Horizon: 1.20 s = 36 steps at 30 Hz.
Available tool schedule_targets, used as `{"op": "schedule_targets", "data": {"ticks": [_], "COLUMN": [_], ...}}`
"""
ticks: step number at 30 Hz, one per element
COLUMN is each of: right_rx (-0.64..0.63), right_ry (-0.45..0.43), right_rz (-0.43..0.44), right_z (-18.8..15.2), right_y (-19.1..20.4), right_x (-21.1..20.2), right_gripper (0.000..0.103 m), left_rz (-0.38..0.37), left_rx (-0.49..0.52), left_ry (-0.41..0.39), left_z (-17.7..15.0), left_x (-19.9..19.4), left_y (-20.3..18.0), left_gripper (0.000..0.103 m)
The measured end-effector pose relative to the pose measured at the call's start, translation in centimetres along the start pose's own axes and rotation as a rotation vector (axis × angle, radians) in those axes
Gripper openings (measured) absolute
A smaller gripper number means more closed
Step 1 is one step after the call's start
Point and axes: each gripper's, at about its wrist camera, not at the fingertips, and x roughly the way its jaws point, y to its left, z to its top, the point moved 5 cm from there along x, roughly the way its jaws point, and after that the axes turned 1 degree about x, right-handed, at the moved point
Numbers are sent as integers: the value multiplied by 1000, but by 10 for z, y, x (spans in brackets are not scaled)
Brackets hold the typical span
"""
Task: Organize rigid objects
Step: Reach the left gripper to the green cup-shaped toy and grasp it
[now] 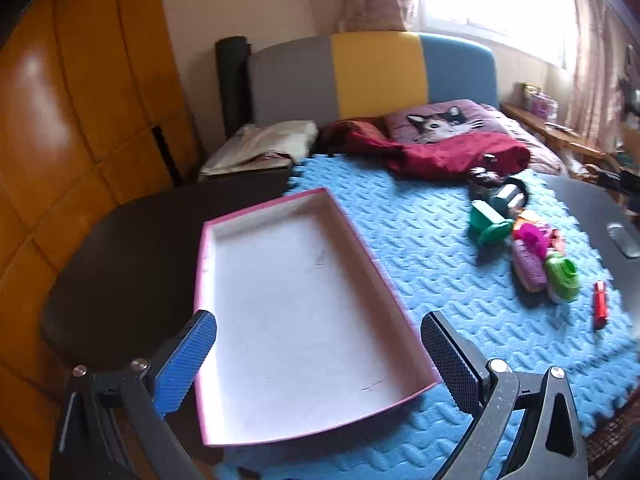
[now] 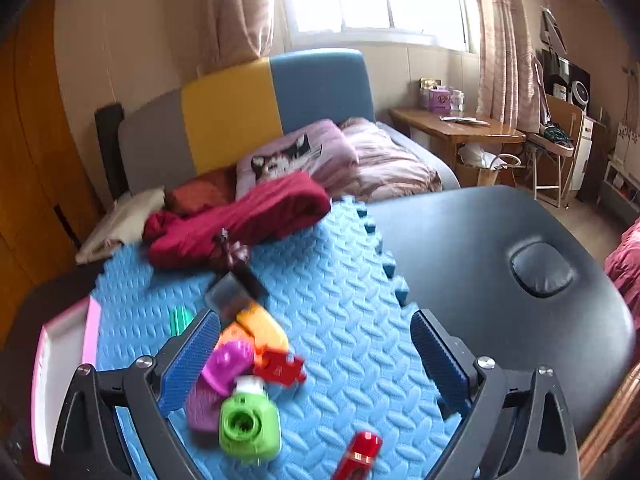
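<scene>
Closest to us, the red tube (image 2: 357, 456) and green toy camera (image 2: 249, 424) sit on the blue foam mat (image 2: 340, 280), under our right hand-held gripper (image 2: 316, 364), spread wide and holding nothing. Left hand-held gripper (image 1: 318, 364), also spread, hovers over the empty pink tray (image 1: 400, 296). These look like light, hard, slick plastic, so we'd pinch the camera across its flat sides.

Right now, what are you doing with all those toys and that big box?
A person holds a gripper in each hand, tidying toys on the blue foam mat. The left gripper is open over the pink-edged box, which has nothing in it. The right gripper is open too, above the toy pile: a green toy camera, a purple piece, and a red tube. Nothing is picked up.
</scene>
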Motion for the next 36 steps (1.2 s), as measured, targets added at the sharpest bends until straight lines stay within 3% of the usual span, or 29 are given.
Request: {"op": "schedule_targets", "data": {"ticks": [4, 8, 14, 19, 25, 28, 30, 36], "right_rx": [70, 99, 75, 84, 82, 74, 71, 80], "right_ry": [0, 31, 48, 54, 59, 65, 66, 78], "right_rz": [74, 108, 83, 81, 98, 105, 106, 117], "right_z": [2, -3, -6, -7, -7, -8, -8, -8], "right_y": [-16, -21, -20, -23, -20, -17, -17, -17], "right_x": [19, 30, 32, 32, 32, 33, 33, 35], "right_gripper": [98, 98, 98, 98, 98, 98, 98, 98], "left_rz": [-170, -201, -330, -304, -375, -403, -421, -454], "left_rx": [-58, -38, -3, 49, 2, -26, -36, -43], "left_ry": [48, 37, 71, 153, 212, 235, 271, 333], "left_z": [10, 23, 40, 51, 74, 88, 91, 94], "left_x": [12, 22, 45, 76, 110, 129, 143, 171], "left_y": [-19, -43, -84, -111, -132, -138, -145, -167], "left_gripper": [103, 103, 103, 103, 102, 98, 87, 72]}}
